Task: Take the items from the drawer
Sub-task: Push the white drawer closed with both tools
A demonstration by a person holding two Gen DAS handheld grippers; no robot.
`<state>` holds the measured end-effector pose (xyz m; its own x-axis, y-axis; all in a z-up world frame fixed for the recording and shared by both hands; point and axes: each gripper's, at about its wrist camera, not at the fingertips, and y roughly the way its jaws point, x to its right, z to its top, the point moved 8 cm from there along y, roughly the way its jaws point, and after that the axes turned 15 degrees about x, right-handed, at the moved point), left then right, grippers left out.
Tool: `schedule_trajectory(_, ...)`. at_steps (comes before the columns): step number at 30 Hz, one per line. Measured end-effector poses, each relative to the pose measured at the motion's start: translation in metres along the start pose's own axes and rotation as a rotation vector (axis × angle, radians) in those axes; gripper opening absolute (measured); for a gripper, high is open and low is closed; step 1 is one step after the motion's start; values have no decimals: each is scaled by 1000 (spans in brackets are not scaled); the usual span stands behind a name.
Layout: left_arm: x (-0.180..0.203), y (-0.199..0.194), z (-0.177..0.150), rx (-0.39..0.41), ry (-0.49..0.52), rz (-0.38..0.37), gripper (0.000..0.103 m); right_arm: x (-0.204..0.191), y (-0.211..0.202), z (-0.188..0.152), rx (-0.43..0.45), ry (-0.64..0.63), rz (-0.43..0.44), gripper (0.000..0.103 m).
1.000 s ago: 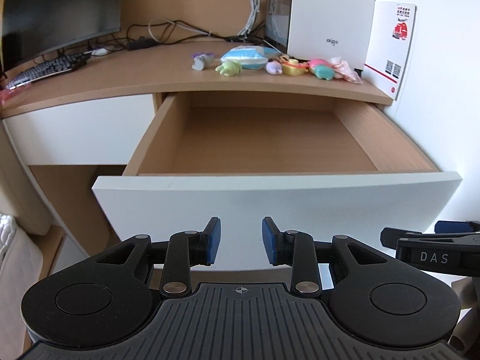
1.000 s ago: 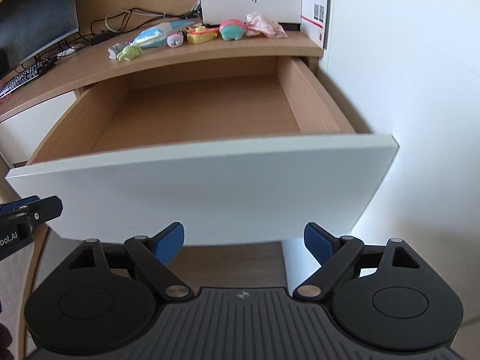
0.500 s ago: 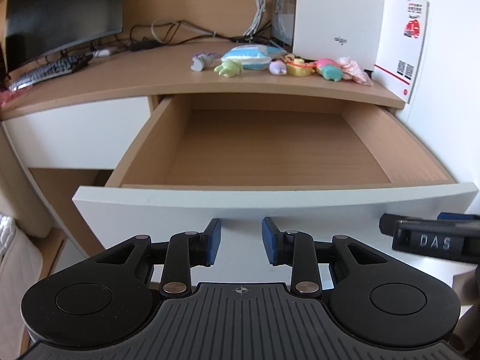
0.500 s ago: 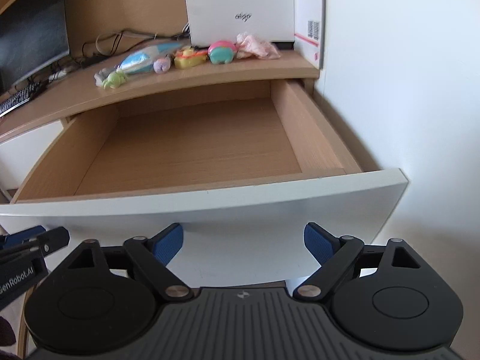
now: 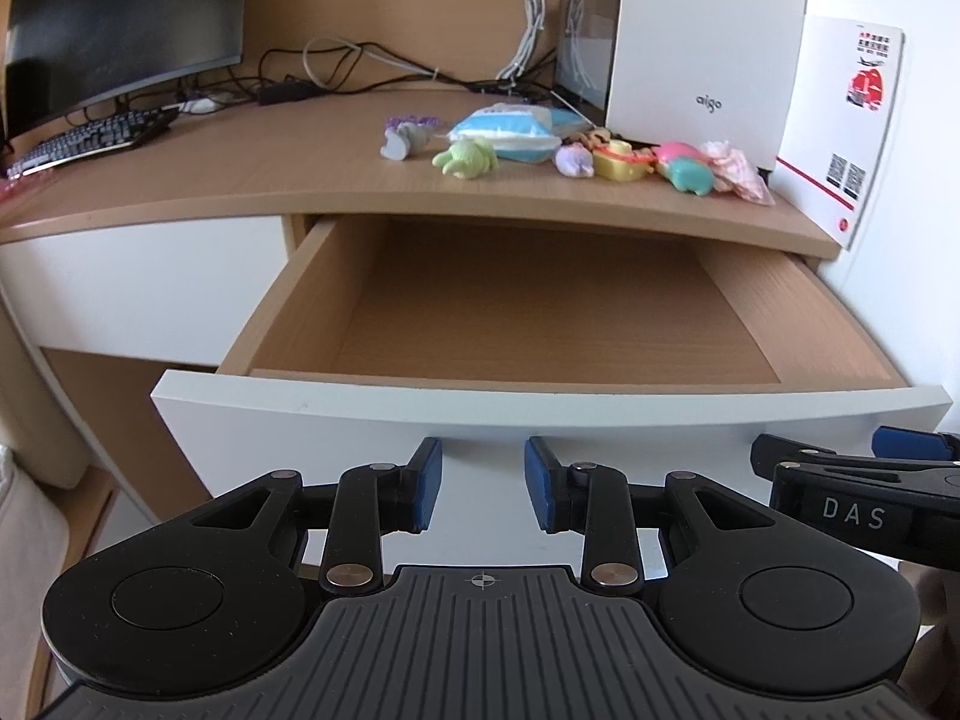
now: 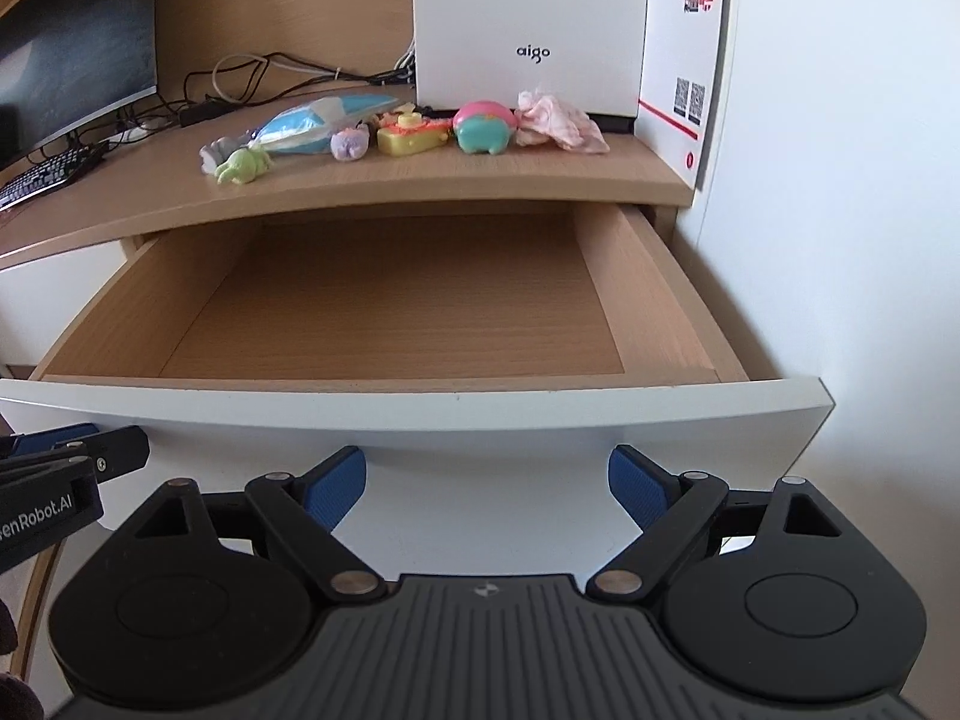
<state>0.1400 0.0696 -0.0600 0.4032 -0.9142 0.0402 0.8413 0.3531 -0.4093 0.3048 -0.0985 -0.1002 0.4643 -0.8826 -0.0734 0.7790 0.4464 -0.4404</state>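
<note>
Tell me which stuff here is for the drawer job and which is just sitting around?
For the job: drawer, pulled open and bare inside; toys and blue packet lined up on the desk.

Just sitting around: keyboard, monitor, white box, cables.

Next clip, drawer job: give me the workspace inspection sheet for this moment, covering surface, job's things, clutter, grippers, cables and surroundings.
Surface: wooden desk top, mostly bare at the near left.
Job's things: drawer pulled open, nothing seen inside; small toys and a blue-white packet lie in a row on the desk above it.
Clutter: white aigo box and a red-and-white card stand behind the toys.
Grippers: left gripper open, holding nothing; right gripper open wider, holding nothing; both in front of the drawer's white front.
Cables: tangle of cables along the desk's back.
Surroundings: monitor and keyboard at left; white wall at right.
</note>
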Motion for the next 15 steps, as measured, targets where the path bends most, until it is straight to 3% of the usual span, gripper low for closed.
schedule_trajectory(9, 1, 50, 18, 69, 3, 5, 34, 14, 38, 23, 89, 96, -63, 91)
schedule_trajectory(15, 2, 84, 29, 145, 26, -12, 34, 7, 75, 36, 166, -12, -67, 96)
